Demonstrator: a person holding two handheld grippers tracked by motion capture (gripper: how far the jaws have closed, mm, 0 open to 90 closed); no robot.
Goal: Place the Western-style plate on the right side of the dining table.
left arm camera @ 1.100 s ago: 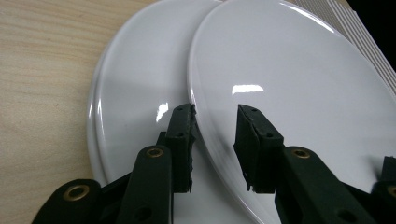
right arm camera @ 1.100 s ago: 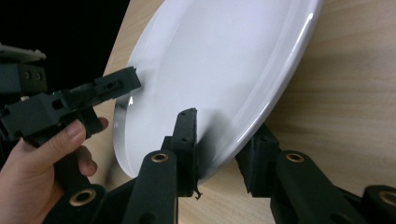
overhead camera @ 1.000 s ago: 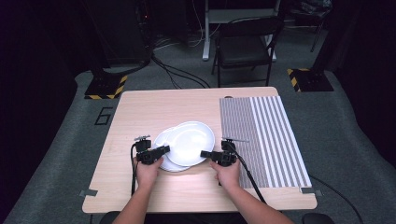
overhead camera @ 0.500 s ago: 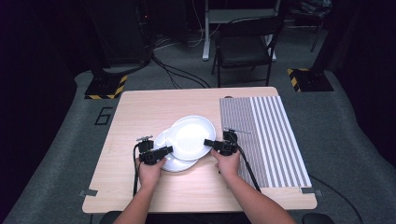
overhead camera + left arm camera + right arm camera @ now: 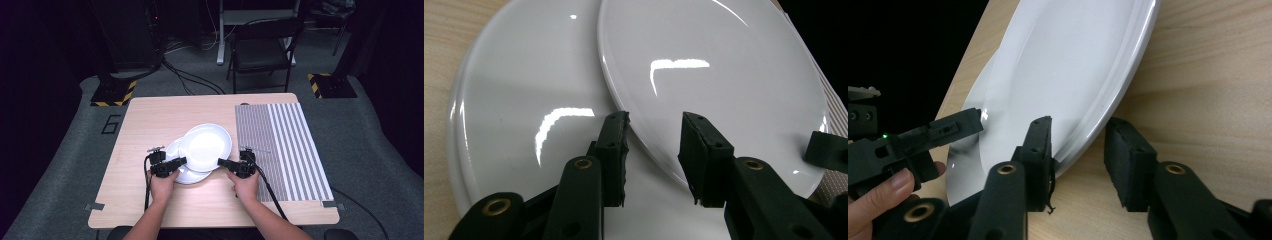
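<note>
**Trainee:** Where are the plates, and how many?

**Instructor:** Two white plates on the wooden table (image 5: 150, 200), just left of the striped mat (image 5: 285, 145). The upper plate (image 5: 205, 146) overlaps the lower plate (image 5: 186, 173) and sits offset toward the mat.

**Trainee:** State of the two grippers?

**Instructor:** The left gripper (image 5: 654, 145) has its jaws parted, straddling the near rim of the upper plate without clamping it. The right gripper (image 5: 1078, 150) is likewise parted around the opposite rim; one jaw sits over the plate, the other over bare wood. Neither holds anything.

**Trainee:** Handling properties?

**Instructor:** Judging by the glare, the plates are glazed: rigid, slick, likely breakable and moderately heavy. Grip at the rim, pads well onto the lip. A shallow bite on a glossy edge may slip, so support from both sides is advisable.
</note>
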